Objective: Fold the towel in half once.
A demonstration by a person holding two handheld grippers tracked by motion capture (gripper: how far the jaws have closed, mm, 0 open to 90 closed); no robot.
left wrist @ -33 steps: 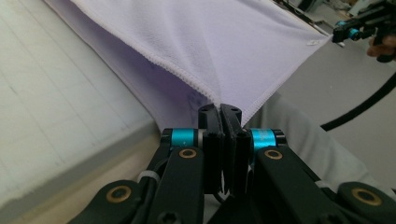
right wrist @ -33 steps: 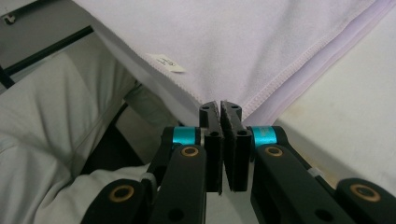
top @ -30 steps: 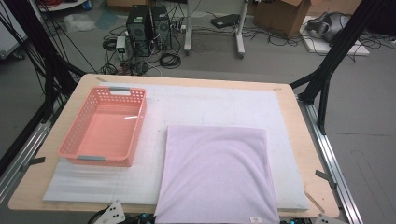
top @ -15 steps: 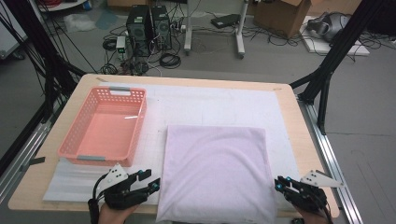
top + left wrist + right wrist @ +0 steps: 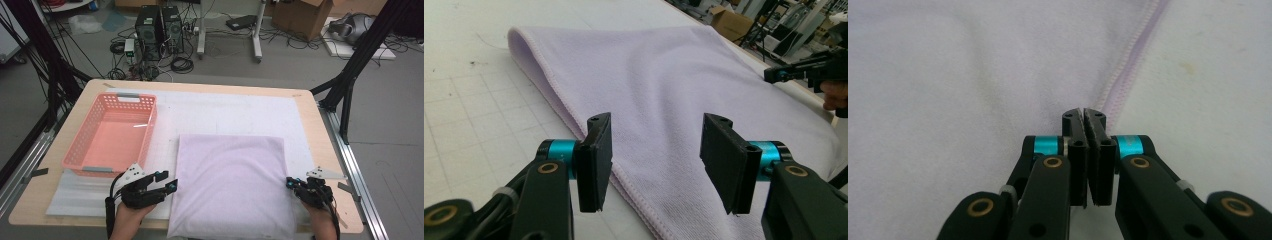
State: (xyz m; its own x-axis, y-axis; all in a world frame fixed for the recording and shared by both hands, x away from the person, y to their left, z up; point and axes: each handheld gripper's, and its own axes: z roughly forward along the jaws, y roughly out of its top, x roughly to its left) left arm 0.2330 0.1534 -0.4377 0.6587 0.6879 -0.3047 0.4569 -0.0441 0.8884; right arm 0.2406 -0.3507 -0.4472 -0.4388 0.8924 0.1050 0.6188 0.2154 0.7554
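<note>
Both hands have come up from the bottom edge since the earlier frame, one to each side of the lavender towel (image 5: 231, 187), which lies flat on the white mat (image 5: 225, 115) to the right of the pink basket (image 5: 112, 135). At the towel's left hem the left gripper (image 5: 651, 167) has just been opening; its jaws stand apart with the stitched edge below them, not yet between the pads. At the opposite hem the right gripper (image 5: 1084, 117) has its jaws pressed together (nothing visibly caught). My guess is each gripper will next pinch the edge just ahead of it.
</note>
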